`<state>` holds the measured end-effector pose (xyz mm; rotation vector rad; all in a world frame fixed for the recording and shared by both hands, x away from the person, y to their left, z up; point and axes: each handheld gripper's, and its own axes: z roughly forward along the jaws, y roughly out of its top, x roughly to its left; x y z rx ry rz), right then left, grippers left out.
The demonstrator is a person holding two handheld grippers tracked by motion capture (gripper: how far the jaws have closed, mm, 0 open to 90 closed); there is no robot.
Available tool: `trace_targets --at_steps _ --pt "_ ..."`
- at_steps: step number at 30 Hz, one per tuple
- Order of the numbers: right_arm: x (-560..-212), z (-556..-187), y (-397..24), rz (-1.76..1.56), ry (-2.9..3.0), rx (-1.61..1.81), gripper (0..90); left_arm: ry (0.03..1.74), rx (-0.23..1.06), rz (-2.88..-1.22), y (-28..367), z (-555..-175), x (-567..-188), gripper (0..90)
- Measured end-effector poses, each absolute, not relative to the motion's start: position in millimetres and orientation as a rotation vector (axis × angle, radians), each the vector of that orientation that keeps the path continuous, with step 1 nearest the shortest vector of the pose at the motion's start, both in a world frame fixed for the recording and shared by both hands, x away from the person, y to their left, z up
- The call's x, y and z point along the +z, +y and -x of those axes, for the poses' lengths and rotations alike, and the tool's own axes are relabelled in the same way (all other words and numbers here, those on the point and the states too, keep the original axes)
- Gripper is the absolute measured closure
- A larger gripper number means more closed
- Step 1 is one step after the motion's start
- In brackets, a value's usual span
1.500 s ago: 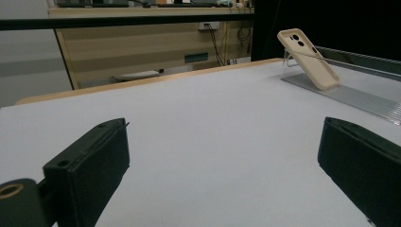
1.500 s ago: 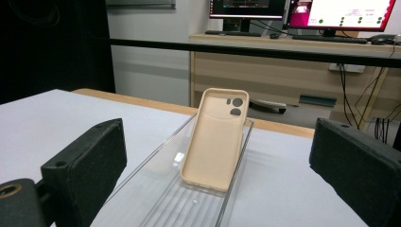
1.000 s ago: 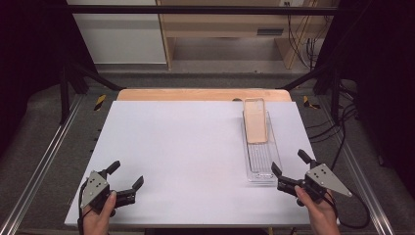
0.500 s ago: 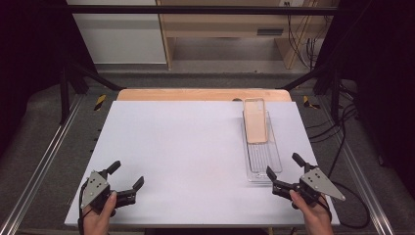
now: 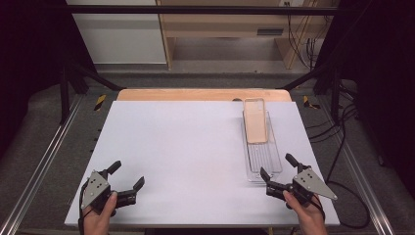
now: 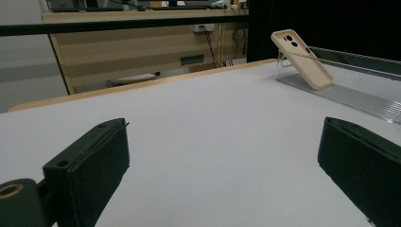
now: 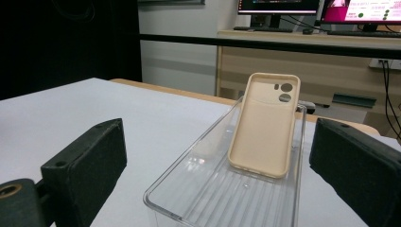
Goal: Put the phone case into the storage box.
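A beige phone case leans tilted against the far end of a long clear plastic tray on the right half of the white table. My right gripper is open just in front of the tray's near end, jaws pointing along it. My left gripper is open near the front left of the table, with nothing between its jaws.
A wooden strip runs along the table's far edge. Metal rails flank the table on both sides. Cables hang at the right. A wooden desk with monitors stands beyond the table.
My right gripper has drawn back a little toward the front edge, away from the tray's near end. The left gripper has stayed put.
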<state>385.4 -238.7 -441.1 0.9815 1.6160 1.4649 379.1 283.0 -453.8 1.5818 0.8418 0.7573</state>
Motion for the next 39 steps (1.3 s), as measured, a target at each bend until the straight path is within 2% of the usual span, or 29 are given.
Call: trace_targets --at_steps 39 --pt "-444 -408 -213 -0.961 1.641 1.533 3.9 0.771 0.734 -1.566 280 -377 -450 2.1"
